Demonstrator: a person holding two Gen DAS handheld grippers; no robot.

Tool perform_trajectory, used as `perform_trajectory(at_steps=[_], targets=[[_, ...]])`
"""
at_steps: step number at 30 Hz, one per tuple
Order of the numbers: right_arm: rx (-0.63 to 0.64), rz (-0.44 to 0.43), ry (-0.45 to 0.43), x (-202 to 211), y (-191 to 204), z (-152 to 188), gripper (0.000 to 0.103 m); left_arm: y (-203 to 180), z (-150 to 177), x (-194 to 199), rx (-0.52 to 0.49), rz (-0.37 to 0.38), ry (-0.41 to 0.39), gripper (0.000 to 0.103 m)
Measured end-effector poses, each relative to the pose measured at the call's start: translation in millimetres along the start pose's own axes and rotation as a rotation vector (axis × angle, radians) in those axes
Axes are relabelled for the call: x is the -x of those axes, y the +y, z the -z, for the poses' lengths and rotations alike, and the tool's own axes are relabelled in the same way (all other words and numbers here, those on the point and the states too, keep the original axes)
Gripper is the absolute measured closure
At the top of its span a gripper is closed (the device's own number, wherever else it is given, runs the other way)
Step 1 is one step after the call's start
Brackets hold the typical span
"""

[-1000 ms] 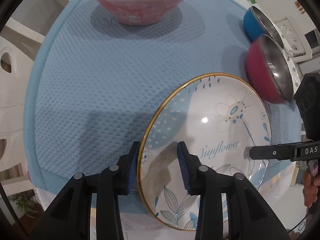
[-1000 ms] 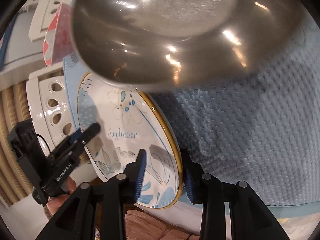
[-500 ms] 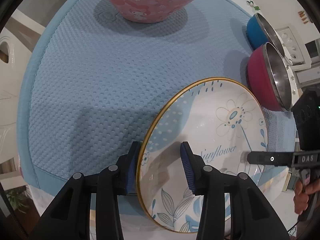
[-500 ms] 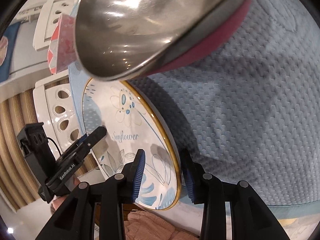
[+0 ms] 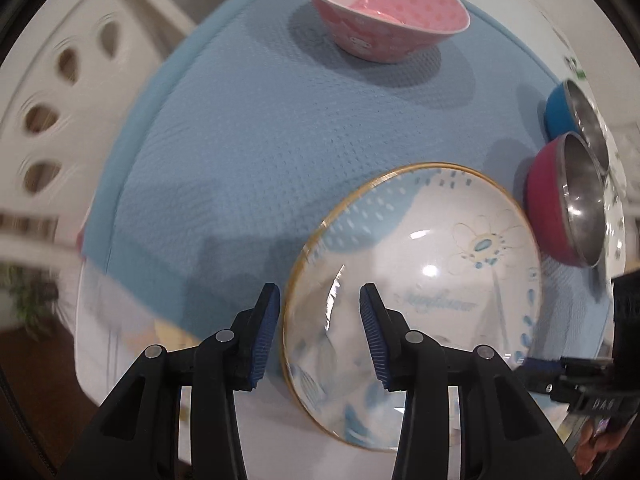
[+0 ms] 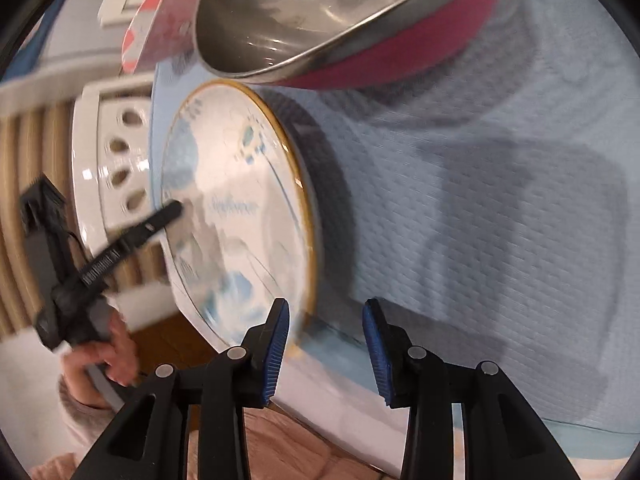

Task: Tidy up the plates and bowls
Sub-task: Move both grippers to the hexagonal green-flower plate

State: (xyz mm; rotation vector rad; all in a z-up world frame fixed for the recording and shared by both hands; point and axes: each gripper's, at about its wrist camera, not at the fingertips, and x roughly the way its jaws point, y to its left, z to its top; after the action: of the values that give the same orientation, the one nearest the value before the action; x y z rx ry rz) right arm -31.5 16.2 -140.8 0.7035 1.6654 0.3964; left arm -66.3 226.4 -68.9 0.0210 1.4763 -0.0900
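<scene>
A white plate (image 5: 420, 264) with a gold rim and blue flowers lies on the blue mat (image 5: 240, 140) and overhangs the near table edge. My left gripper (image 5: 320, 292) points down over the plate's left rim. The rim runs between its pads, which stand apart from it. My right gripper (image 6: 326, 308) is at the opposite rim of the plate (image 6: 240, 200). Its jaws are opening, with the rim just inside the left pad and untouched. A magenta steel bowl (image 6: 400, 60) leans close above. A pink bowl (image 5: 384, 12) stands at the far side.
A blue steel bowl (image 5: 568, 108) sits behind the magenta bowl (image 5: 556, 208) at the right. White chairs with cut-out holes (image 5: 48, 120) ring the round table. A person's hand (image 6: 108, 360) holds the left gripper's handle beside the table edge.
Both grippers' jaws have widened around the plate's rim. The left gripper rose and rolled, showing more of the table. The right one drew back from the magenta bowl.
</scene>
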Motion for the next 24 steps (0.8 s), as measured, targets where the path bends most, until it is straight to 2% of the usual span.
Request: perform_trajectory(at_steps=[1,4,7,8,10,11,14,17,24], targets=[[0.024,0.002,0.000,9.0,-3.4,2.8,0.065,-4.5,3.8,5.7,0.013,-0.016,-0.006,0.063],[0.063,-0.003,-0.014,38.4,-12.9,7.2,0.064,-23.2,13.9,23.9,0.058,0.020,-0.026,0.061],[0.118,-0.020,-0.061,79.9,-18.8,7.6,0.062,-52.3,20.5,44.2,0.082,0.018,-0.054,0.057],[0.132,-0.012,-0.077,91.0,-20.8,7.6,0.058,-64.9,22.5,51.2,0.078,0.029,-0.067,0.051],[0.155,0.002,-0.114,117.9,-27.7,4.6,0.038,-89.8,27.6,59.5,0.067,0.039,-0.080,0.041],[0.165,0.004,-0.130,127.9,-28.8,4.3,0.026,-99.1,29.4,62.7,0.060,0.046,-0.082,0.040],[0.199,0.017,-0.174,161.8,-34.7,0.0,0.025,-132.5,36.1,71.8,0.032,0.069,-0.083,0.039],[0.212,0.046,-0.210,191.4,-43.6,-7.5,0.025,-161.3,26.0,71.9,0.006,0.083,-0.080,0.039],[0.166,0.135,-0.274,246.4,-86.0,-32.0,0.025,-242.9,22.2,65.8,-0.120,0.129,-0.055,0.039]])
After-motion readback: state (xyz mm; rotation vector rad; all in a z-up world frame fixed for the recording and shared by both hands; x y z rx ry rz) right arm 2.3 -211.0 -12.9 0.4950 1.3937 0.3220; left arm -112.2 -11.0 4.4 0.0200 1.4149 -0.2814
